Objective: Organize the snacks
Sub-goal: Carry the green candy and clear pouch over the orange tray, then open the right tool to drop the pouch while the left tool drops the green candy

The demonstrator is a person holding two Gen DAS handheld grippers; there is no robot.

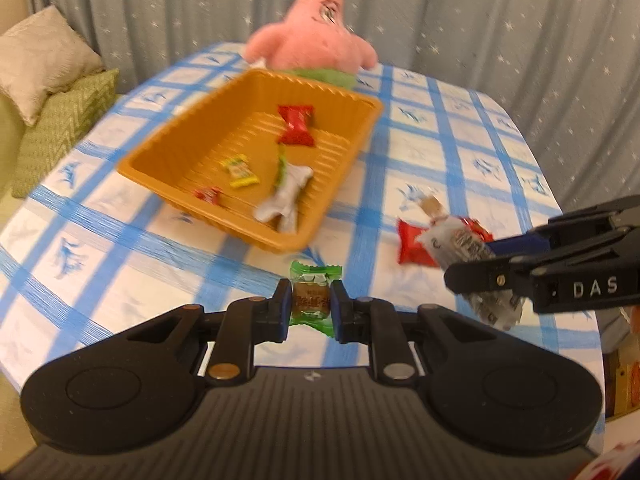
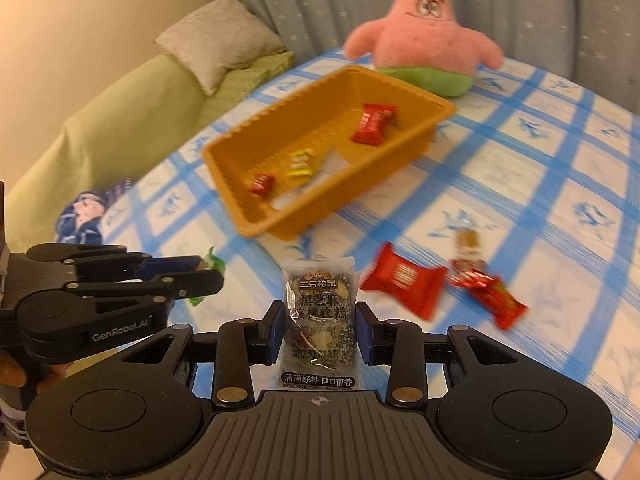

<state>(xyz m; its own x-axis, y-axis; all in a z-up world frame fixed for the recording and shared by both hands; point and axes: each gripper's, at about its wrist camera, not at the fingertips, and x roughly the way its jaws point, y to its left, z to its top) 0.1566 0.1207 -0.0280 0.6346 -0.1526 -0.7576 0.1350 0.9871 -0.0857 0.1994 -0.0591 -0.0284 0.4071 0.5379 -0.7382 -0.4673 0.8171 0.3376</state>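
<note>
1. Green-wrapped candy [image 1: 311, 300]: pinched across its middle by the left tongs [image 1: 311, 307], which stand narrow, both pads on the wrapper, its twisted ends free above and below. Judged light and firm, with a slick wrapper; the middle is the sound place to hold it.
2. Clear packet [image 2: 319, 322] with a dark seeded cake inside: held upright in the right tongs [image 2: 319, 326], jaws part closed on its two sides. Judged light, the film soft and crinkly, the cake likely crumbly; a grip across the filled body, not the flat sealed edge, suits it.
3. Orange tray [image 1: 168, 142]: stands on the counter beyond both tongs. It holds a red packet [image 1: 296, 125], a yellow candy [image 1: 240, 171], a small red candy [image 1: 208, 194] and a silvery wrapper [image 1: 286, 194]. Judged the place for both held snacks.
4. Loose snacks: a red square packet [image 2: 402, 280], a red-wrapped bar [image 2: 490, 294] and a small brown candy [image 2: 468, 242] lie close together on the counter, to the right of the tray, not yet sorted.
5. Counter [image 1: 460, 152]: covered by a white cloth with a blue check, soft and slightly wrinkled, so flat packets may need a pinch at an edge.
6. Room: a pink star-shaped plush toy [image 2: 424, 24] sits behind the tray; a grey-blue starred curtain [image 1: 500, 12] hangs behind, and a green sofa [image 2: 104, 120] with a pale cushion [image 2: 218, 38] stands at the left.
</note>
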